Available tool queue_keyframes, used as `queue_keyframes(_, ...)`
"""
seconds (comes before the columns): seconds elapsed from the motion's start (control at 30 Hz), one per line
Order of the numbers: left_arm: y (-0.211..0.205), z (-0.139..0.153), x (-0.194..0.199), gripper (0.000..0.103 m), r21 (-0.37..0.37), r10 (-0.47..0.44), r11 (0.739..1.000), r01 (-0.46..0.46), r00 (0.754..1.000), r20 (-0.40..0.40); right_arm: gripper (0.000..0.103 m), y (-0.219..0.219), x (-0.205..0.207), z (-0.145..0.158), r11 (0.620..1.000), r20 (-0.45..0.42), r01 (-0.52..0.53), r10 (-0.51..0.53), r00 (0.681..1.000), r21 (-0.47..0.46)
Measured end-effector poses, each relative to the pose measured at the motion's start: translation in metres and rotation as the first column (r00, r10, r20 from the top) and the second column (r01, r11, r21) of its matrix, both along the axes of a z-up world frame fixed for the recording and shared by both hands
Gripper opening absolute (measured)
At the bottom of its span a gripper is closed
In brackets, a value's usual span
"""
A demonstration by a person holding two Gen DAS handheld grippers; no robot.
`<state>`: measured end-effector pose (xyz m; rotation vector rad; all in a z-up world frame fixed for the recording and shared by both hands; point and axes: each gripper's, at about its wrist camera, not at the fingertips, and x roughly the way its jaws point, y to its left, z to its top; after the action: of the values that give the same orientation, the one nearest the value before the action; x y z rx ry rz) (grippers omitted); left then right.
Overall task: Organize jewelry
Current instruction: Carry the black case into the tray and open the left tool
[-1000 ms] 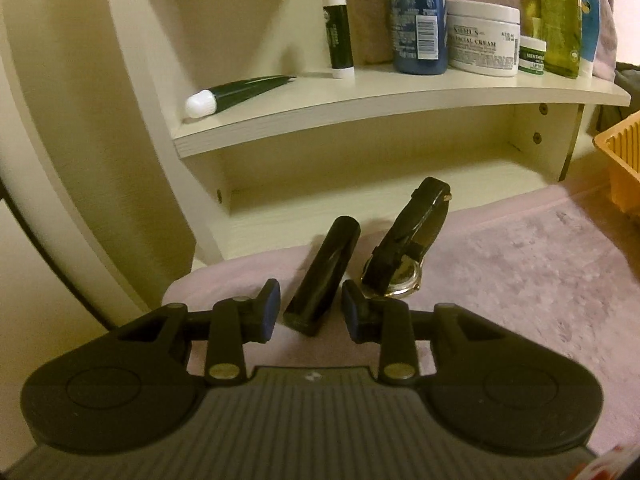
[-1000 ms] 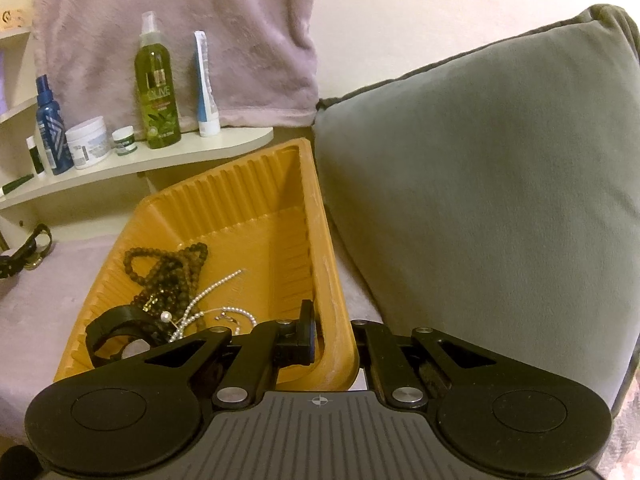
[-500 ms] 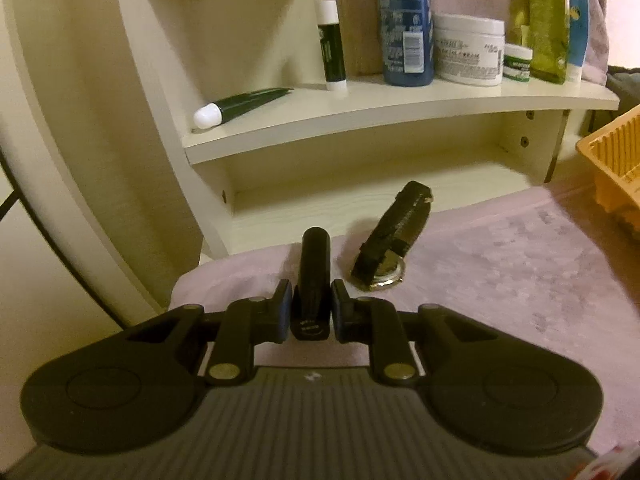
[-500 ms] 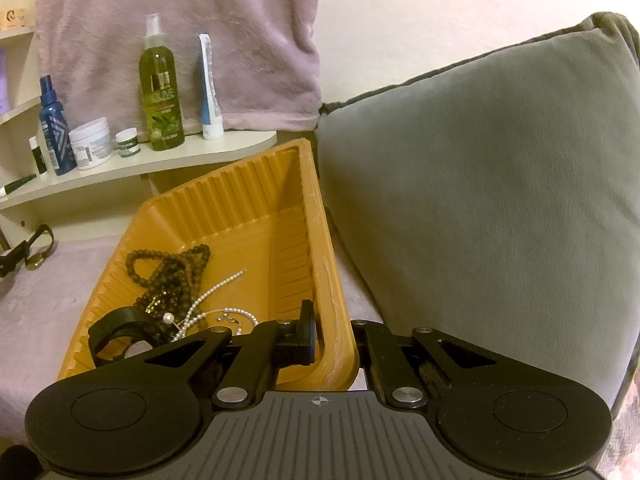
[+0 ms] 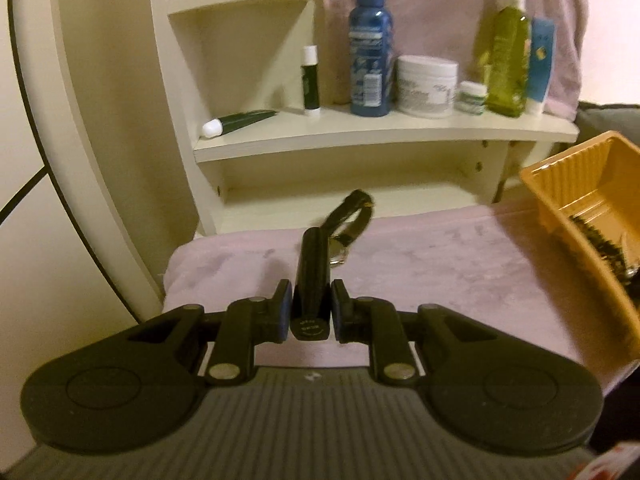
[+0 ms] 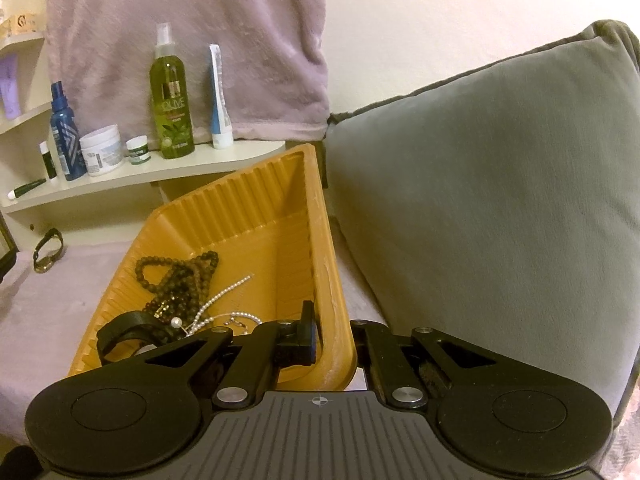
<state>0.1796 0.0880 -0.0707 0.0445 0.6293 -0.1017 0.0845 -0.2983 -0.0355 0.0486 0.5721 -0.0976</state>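
1. Cream shelf unit (image 5: 360,136) at the back, carrying a blue spray bottle (image 5: 370,44), white jar (image 5: 426,84), green bottle (image 5: 506,60) and a lying green tube (image 5: 240,122); mauve plush cover (image 5: 440,264) spread over the surface below.
2. Left gripper (image 5: 311,312) clamped on a slim black tube (image 5: 312,280), jaws having just been closing on it; tube pointing away along the fingers, lifted off the cover.
3. Black-strapped wristwatch (image 5: 344,228) lying on the cover just behind the tube.
4. Right gripper (image 6: 334,344) pinching the near right wall of the orange tray (image 6: 328,272), jaws narrow with one finger inside and one outside.
5. Dark bead necklace (image 6: 176,276), pearl strand (image 6: 224,300) and a black band (image 6: 124,330) resting inside the tray; grey cushion (image 6: 500,200) just beside it on the right.
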Motion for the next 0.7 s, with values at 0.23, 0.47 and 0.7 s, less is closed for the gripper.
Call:
queue_keyframes(0.23,-0.032,0.018,-0.017,0.018,-0.039,-0.052,0.998,0.053,0.998,0.025,0.005,0.0,0.0,0.0,1.0,0.007,-0.002,0.001,1.0,0.005)
queue_keyframes(0.47,-0.076,0.038,-0.027,0.018,-0.083,-0.143,0.986,0.147,0.988,0.058,0.005,0.001,-0.002,0.003,1.0,0.01,-0.004,0.004,1.0,0.01)
queue_keyframes(0.7,-0.126,0.049,-0.032,0.018,-0.12,-0.25,0.959,0.259,0.965,0.085,0.005,0.004,-0.001,0.005,1.0,0.012,-0.004,0.004,1.0,0.008)
